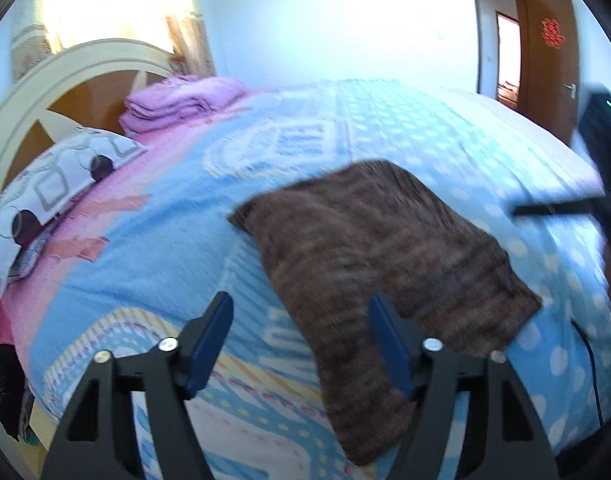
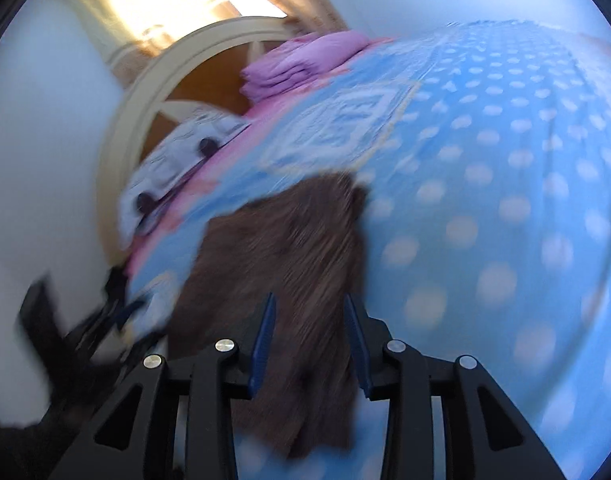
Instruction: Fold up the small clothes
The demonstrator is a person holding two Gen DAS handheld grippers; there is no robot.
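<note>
One brown cloth [image 1: 385, 256] lies flat on the bed [image 1: 153, 256], folded into a rough rectangle (mottled brown, faintly striped), near the bed's front edge. One stack of pink towels [image 1: 177, 100] and one patterned pillow [image 1: 61, 184] sit by the headboard end. The left gripper [image 1: 301, 344] has its fingers wide apart, holding nothing. The right gripper [image 2: 311, 344] has its fingers partly apart over the cloth, gripping nothing.

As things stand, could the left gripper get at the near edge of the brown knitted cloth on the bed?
Probably yes. The left gripper is open with nothing between its fingers, and the brown cloth lies flat on the blue bedspread just ahead, one finger already over its edge. Nothing lies between them; the right gripper is off to the side.
</note>
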